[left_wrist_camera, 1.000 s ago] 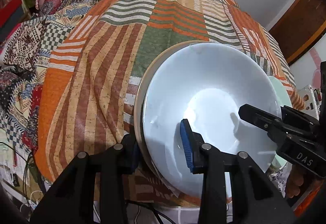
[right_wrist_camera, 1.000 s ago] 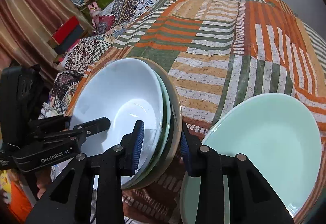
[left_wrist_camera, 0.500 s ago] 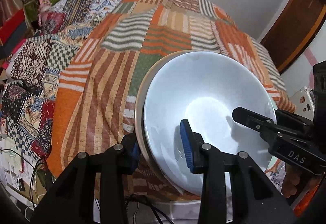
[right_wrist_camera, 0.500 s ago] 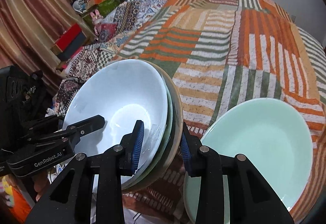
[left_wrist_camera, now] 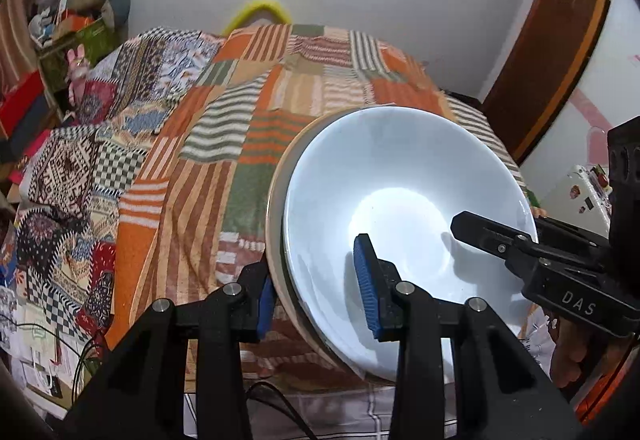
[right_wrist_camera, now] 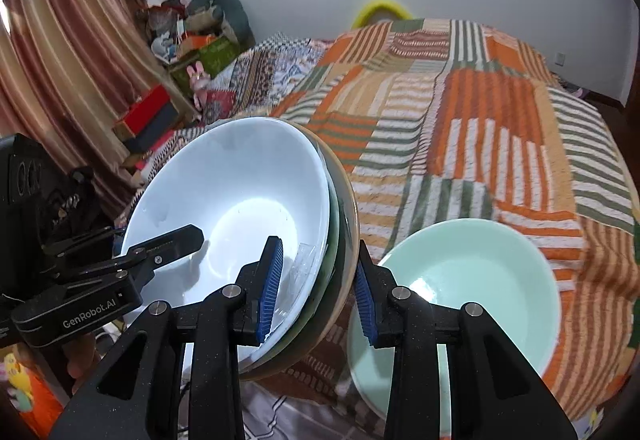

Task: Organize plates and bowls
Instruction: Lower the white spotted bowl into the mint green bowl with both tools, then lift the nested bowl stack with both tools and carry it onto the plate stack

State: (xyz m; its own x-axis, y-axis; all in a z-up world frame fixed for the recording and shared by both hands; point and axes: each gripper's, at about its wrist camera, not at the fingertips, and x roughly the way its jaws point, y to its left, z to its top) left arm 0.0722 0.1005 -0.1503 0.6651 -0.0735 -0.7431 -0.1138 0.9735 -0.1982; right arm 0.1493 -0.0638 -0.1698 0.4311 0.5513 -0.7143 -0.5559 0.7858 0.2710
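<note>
Blue ribbed pads bite both sides of a stack (right_wrist_camera: 332, 240) of nested bowls, held clear of the bed. The left gripper (left_wrist_camera: 316, 292) pinches the stack's near-left rim, one pad inside the white bowl (left_wrist_camera: 400, 224), the other behind the outermost wall. The right gripper (right_wrist_camera: 318, 282) clamps the opposite rim the same way. Both sets of jaws stand only as far apart as the layered rims force them — neither is spread, neither is fully pressed together.

My judgement is that this load is glazed ceramic: stiff, smooth, fairly heavy when several are nested, and breakable if it drops on anything harder than bedding. The glaze looks slippery, and loosely nested bowls could slide against one another if the stack tips further; it is already tilted. The rim is the only sensible hold, with the two grips opposite each other as here, so the weight is shared and the bowls are squeezed together.

Just beyond the right gripper, a pale green plate (right_wrist_camera: 472, 288) lies alone on the striped patchwork bedspread (right_wrist_camera: 500, 112), beside the stack but not touching it — probably the next piece to be gathered. Farther back, a shelf of clutter (right_wrist_camera: 188, 40) stands against the wall.
</note>
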